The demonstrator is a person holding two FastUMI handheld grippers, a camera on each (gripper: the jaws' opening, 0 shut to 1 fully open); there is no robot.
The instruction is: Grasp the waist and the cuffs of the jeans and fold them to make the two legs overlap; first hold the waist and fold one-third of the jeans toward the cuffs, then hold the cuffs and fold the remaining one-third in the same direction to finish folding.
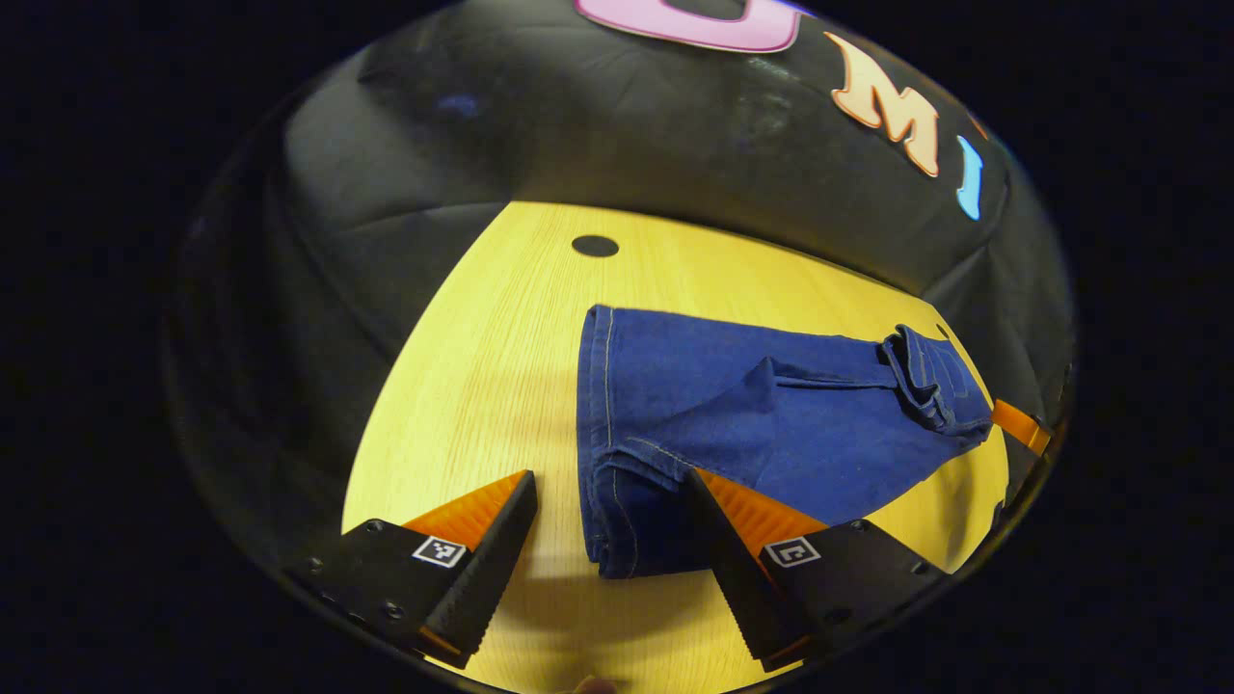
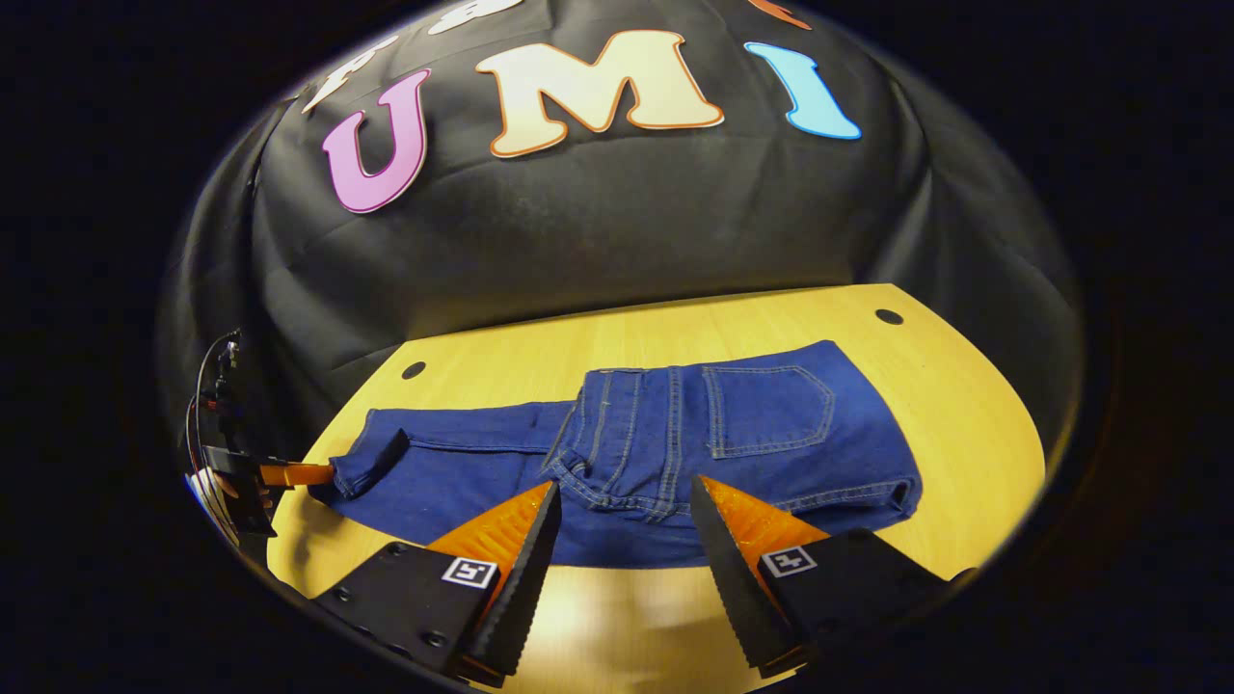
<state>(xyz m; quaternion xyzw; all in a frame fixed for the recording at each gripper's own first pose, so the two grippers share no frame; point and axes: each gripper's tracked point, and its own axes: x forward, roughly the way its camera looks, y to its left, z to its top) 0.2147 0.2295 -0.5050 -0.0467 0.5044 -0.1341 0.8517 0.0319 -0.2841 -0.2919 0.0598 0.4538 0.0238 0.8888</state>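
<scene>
Open gripper [image 2: 617, 496] before jeans [image 2: 636, 453] on table [image 2: 974, 424]

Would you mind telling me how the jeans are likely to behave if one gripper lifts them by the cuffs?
The jeans will probably sag rather than hold shape: the folded waist already lies rumpled and bunched. The cuffs look like thick, stacked layers, so an open left gripper should find something to pinch. The wooden table looks smooth, so dragged denim may slide.

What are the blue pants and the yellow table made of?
The jeans look like denim: dark blue woven cloth with pale stitched seams and a sewn pocket. The table looks like light wood with fine grain lines, smooth, though it may be a wood-look coating.
</scene>
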